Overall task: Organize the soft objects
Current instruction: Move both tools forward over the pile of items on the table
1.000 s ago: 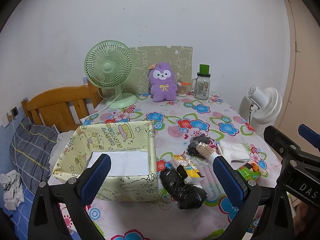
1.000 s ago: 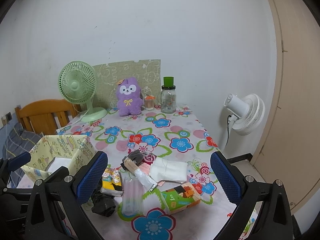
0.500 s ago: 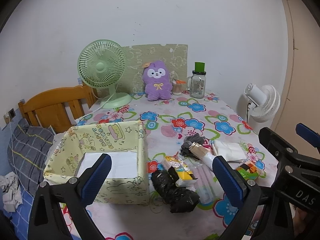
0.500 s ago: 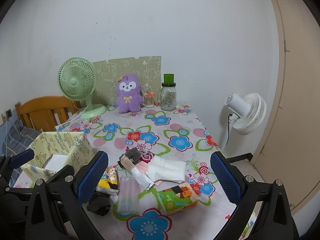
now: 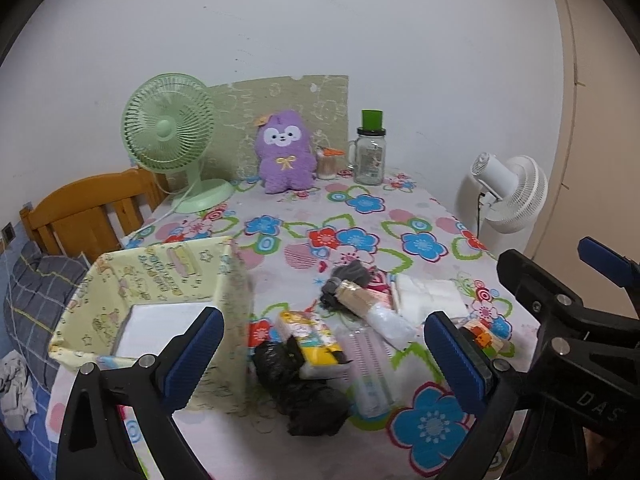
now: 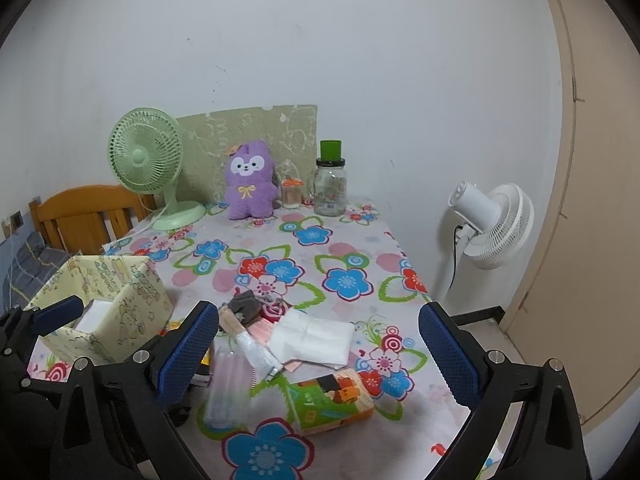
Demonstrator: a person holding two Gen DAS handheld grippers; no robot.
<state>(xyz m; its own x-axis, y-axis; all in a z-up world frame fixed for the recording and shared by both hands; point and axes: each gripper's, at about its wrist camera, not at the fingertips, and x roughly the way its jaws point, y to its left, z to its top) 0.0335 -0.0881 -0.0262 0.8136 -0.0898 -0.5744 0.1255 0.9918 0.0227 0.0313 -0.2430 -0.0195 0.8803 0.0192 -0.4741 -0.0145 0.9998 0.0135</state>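
Left gripper (image 5: 324,350) and right gripper (image 6: 318,350) hover spread wide, empty; crumpled black plastic bag (image 5: 304,392) at left's 6 o'clock.

White letters "DAS" on the black right gripper (image 5: 568,344) body – print on the yellow fabric box (image 5: 160,280) unreadable

Both views are evenly lit by soft, diffuse indoor light, apparently from overhead; the white wall (image 5: 320,32) reads pale grey, with mild falloff toward the rim. Shadows are faint and short, lying beneath the green fan (image 6: 146,160) and the black bag (image 5: 304,388). No strong glare. Fisheye distortion bows the door frame (image 6: 568,120) at 3 o'clock; black vignetting fills the corners. Near objects at 6 o'clock look slightly soft.
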